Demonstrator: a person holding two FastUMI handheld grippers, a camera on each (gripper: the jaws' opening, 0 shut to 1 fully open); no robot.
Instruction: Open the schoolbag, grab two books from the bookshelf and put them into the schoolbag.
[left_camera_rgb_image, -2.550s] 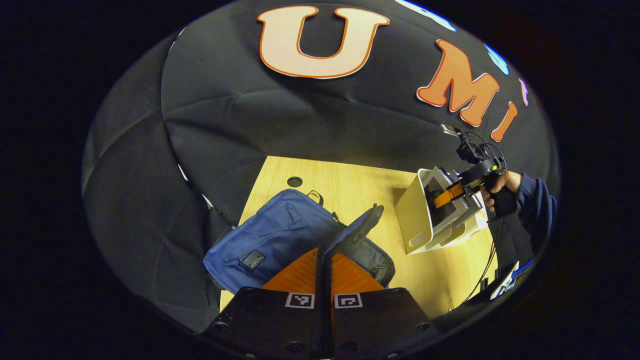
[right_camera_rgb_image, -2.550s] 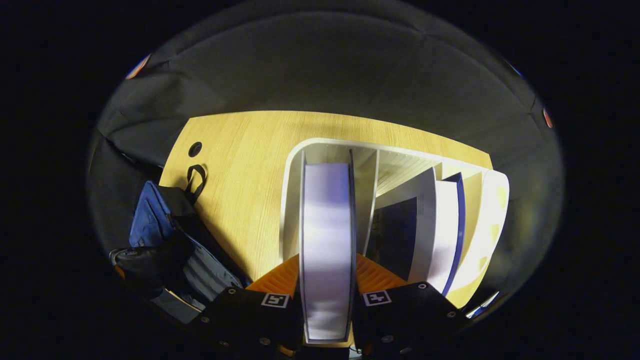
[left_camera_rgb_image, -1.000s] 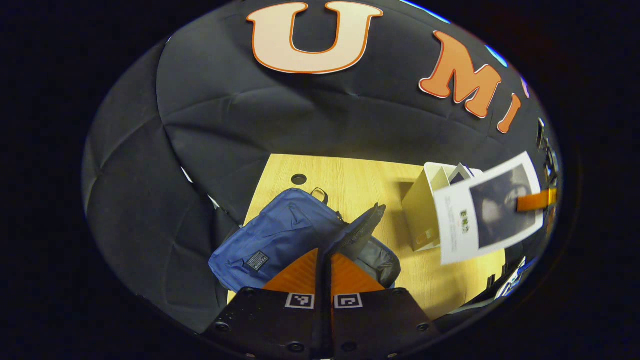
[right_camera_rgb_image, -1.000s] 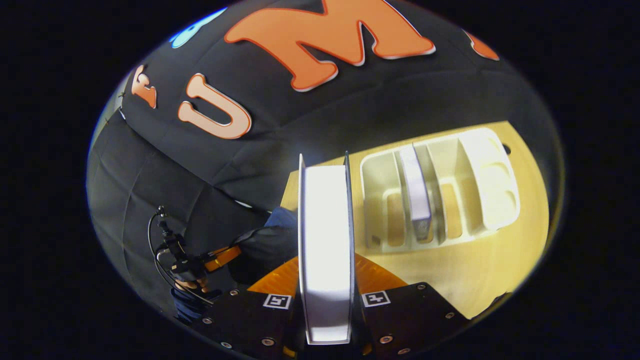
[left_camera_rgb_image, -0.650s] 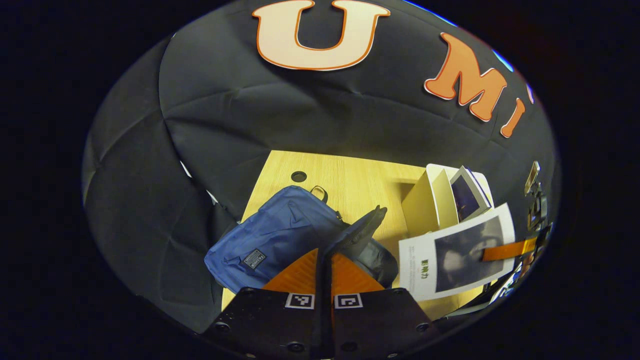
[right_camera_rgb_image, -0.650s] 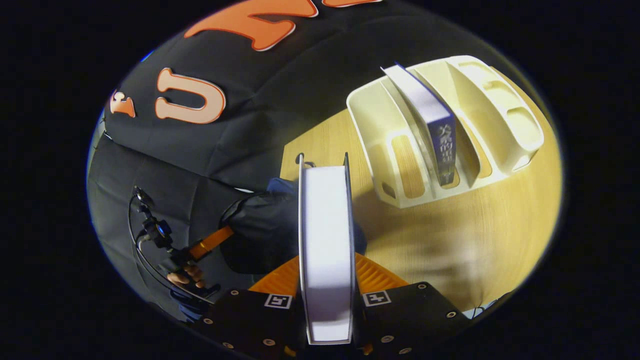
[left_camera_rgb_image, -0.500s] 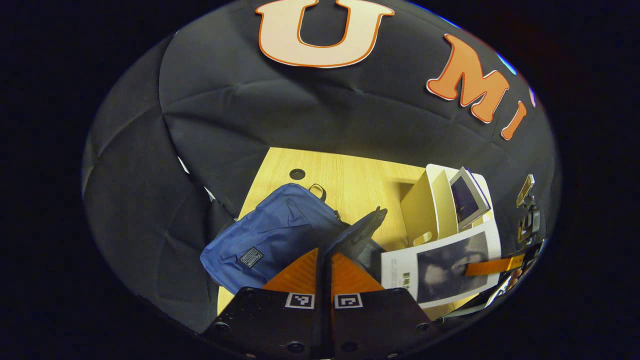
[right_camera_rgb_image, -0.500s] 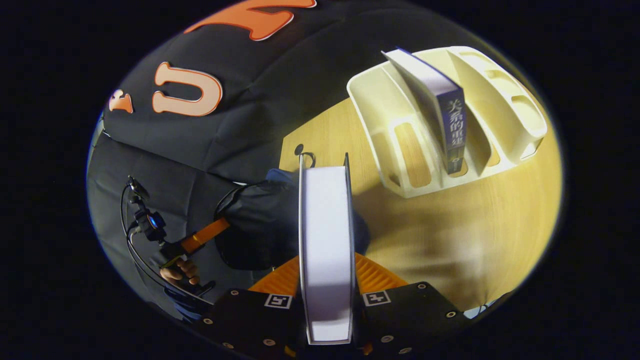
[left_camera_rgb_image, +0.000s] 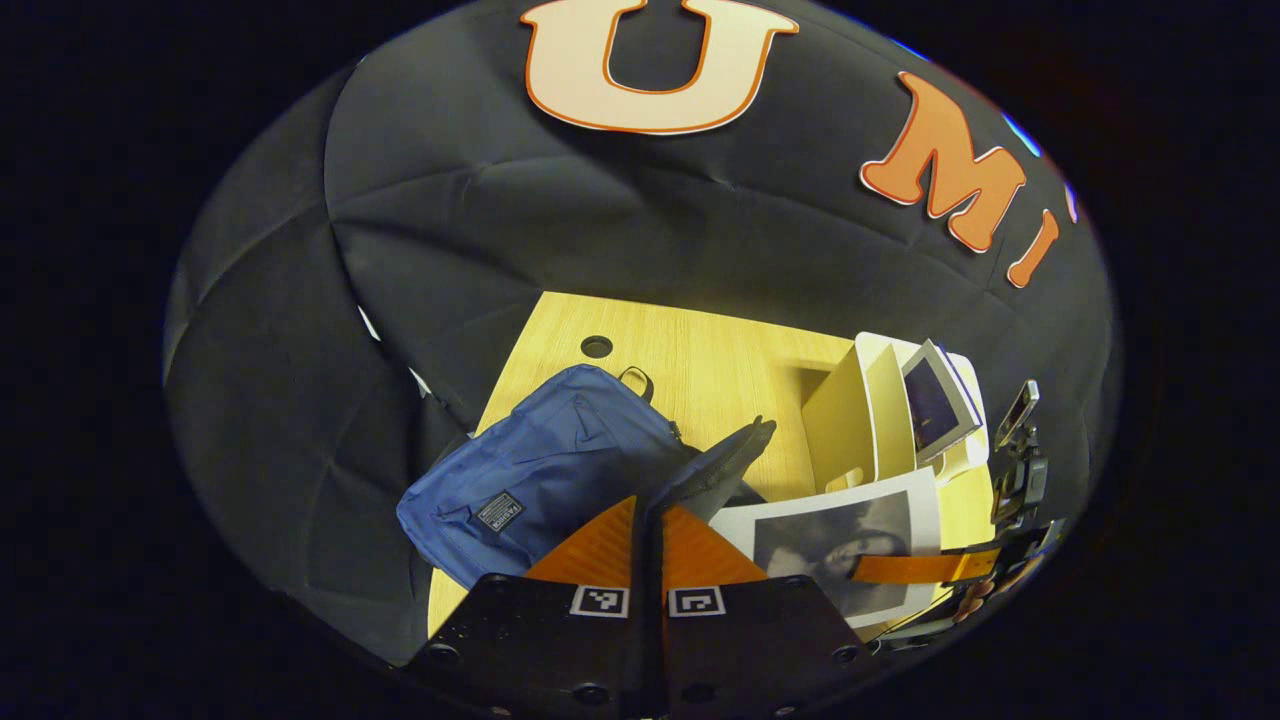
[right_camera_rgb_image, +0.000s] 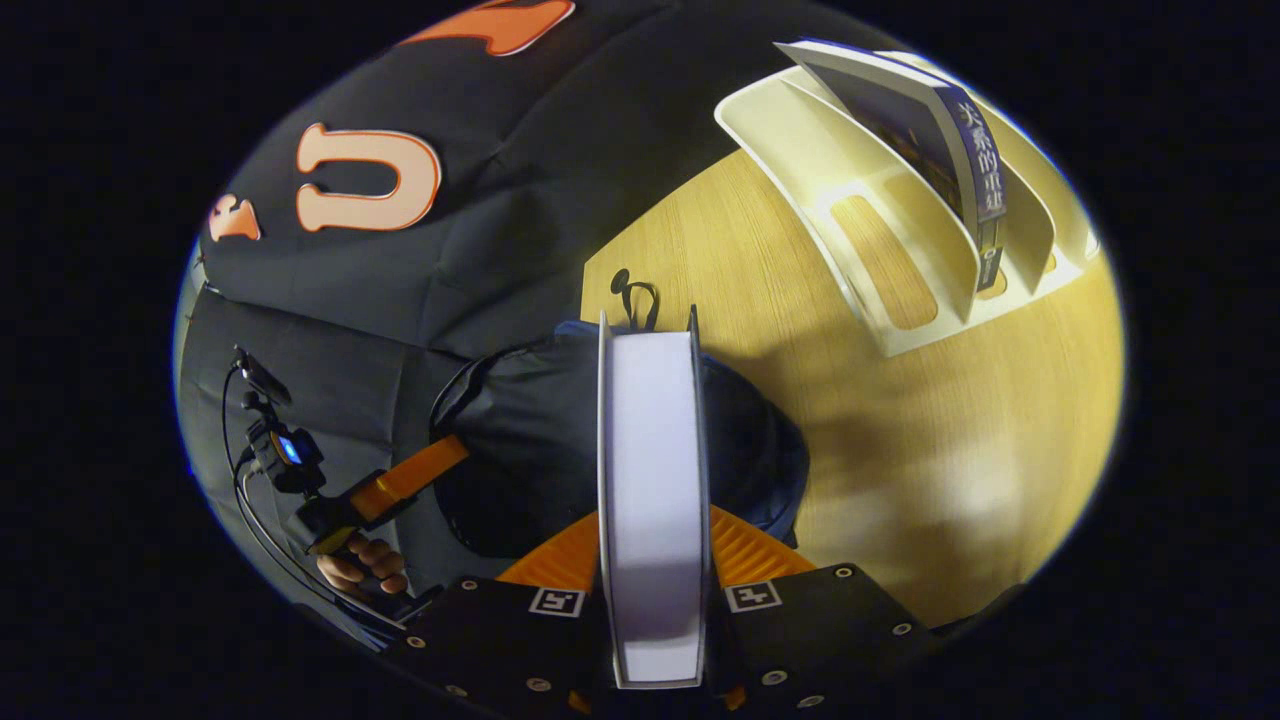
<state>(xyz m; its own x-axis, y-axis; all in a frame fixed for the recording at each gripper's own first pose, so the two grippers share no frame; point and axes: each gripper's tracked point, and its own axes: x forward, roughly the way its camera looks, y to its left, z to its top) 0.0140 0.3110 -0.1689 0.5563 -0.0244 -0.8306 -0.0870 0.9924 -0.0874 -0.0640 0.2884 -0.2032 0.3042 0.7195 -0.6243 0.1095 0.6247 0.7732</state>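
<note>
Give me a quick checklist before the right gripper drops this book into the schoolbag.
1. Right gripper shut on book: ok.
2. Left gripper pinching the bag flap, raised: ok.
3. Schoolbag mouth open: ok, dark opening beneath the book.
4. Book lined up with the opening: cannot tell, it hides the gap.
5. Second book waiting in bookshelf: ok.
6. Table beside the bag free: ok.

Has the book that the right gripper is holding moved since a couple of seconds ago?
Yes. In the left gripper view, the book has come out of the white bookshelf and now sits lower, beside the open schoolbag.
</note>
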